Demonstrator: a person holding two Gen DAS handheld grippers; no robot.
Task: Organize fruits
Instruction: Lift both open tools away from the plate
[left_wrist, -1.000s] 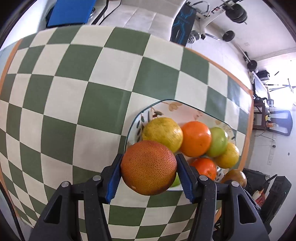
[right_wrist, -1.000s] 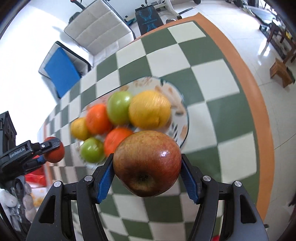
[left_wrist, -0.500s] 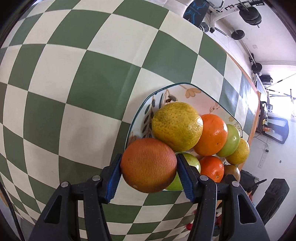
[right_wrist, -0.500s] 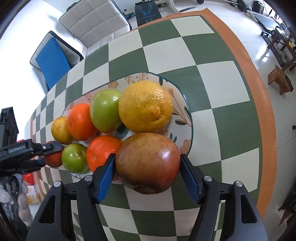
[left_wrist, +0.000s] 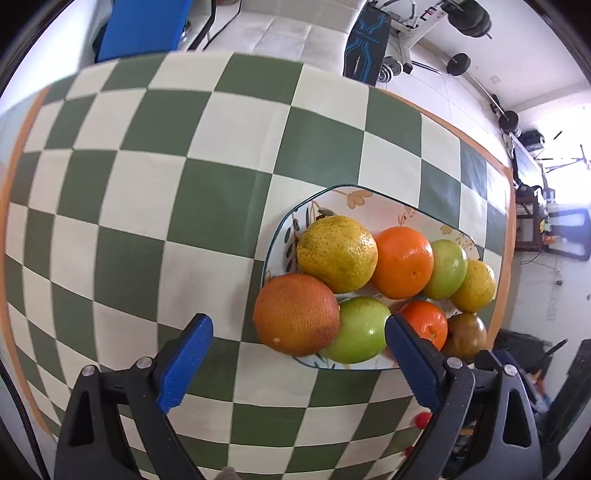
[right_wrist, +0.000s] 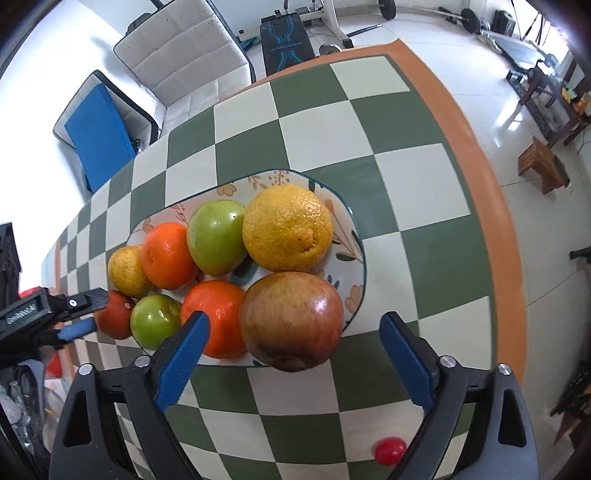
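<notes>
A flowered plate (left_wrist: 369, 206) on the green-and-cream checked table holds several fruits. A reddish orange (left_wrist: 295, 314) lies at its left end, beside a yellow citrus (left_wrist: 336, 253) and a green apple (left_wrist: 360, 330). My left gripper (left_wrist: 299, 354) hangs just above it, jaws opening, pads clear of the fruit. At the plate's (right_wrist: 345, 254) other end rests a red-brown apple (right_wrist: 291, 319). My right gripper (right_wrist: 293, 354) is over it, jaws opening too, pads off the apple. The left gripper's fingers (right_wrist: 85, 301) show at the far left of the right wrist view.
A small red ball-like thing (right_wrist: 389, 450) lies on the table near my right gripper. The table's orange border (right_wrist: 476, 155) runs close on the right. Beyond the far edge stand a white chair (right_wrist: 184, 62), a blue-cushioned one (right_wrist: 98, 136) and a weight bench (right_wrist: 286, 44).
Both grippers have let go. The reddish orange now lies on the plate's left end and the red-brown apple on its right end. Both sets of jaws have spread wide.
</notes>
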